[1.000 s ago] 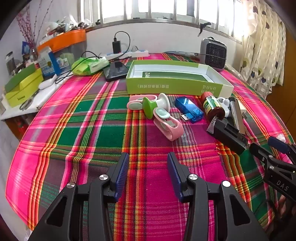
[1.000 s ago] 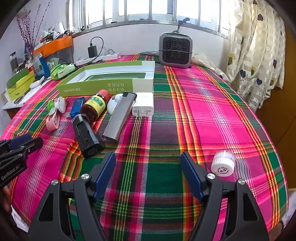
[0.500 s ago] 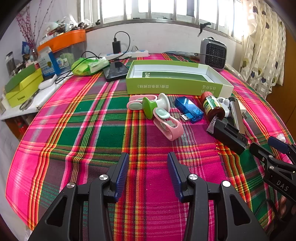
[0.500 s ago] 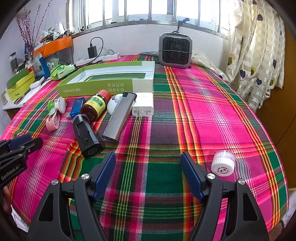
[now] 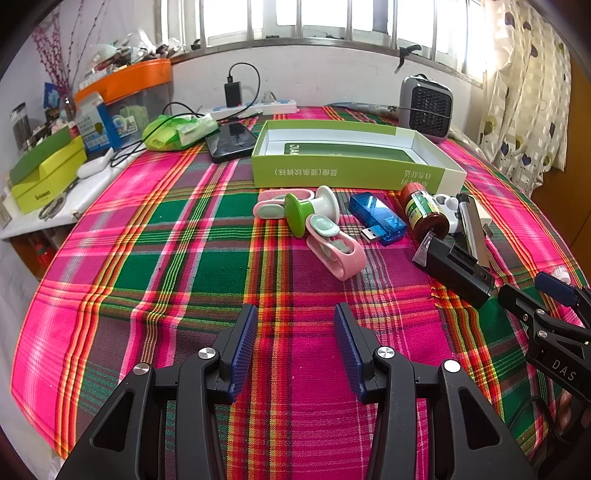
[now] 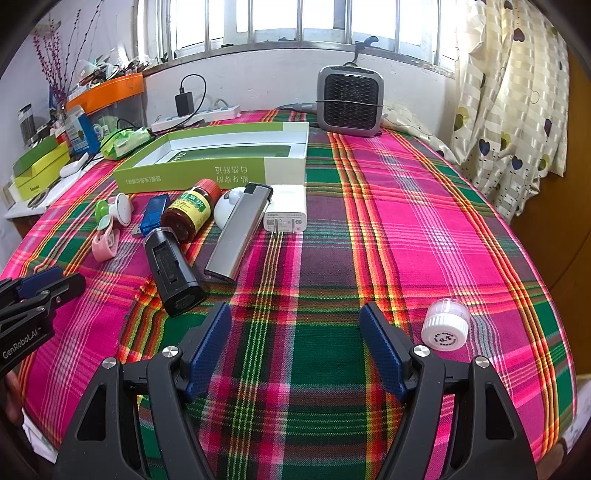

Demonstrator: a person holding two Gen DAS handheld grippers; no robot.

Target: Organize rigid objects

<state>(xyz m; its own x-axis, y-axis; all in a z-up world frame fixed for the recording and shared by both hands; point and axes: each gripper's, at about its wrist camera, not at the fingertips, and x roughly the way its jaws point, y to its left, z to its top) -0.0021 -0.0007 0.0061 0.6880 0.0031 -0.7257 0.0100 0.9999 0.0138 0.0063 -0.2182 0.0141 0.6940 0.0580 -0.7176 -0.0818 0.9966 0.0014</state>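
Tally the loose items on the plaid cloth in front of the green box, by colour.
Pink clips: 2
Green-and-white: 1
Blue: 1
Brown: 1
Black: 1
Silver: 1
White: 3
Total: 10

A plaid cloth (image 6: 424, 206) covers the table. At the far edge a small grey heater (image 6: 349, 101) stands below the barred window (image 6: 295, 18), with a dotted curtain (image 6: 517, 92) to the right. A white power strip (image 6: 199, 115) lies far left, a black charger (image 6: 184, 99) plugged into it. Further left are an orange-lidded bin (image 5: 136, 96), a yellow-green carton (image 5: 44, 177) and a green wipes packet (image 5: 177, 131) beside a black phone (image 5: 231, 144).
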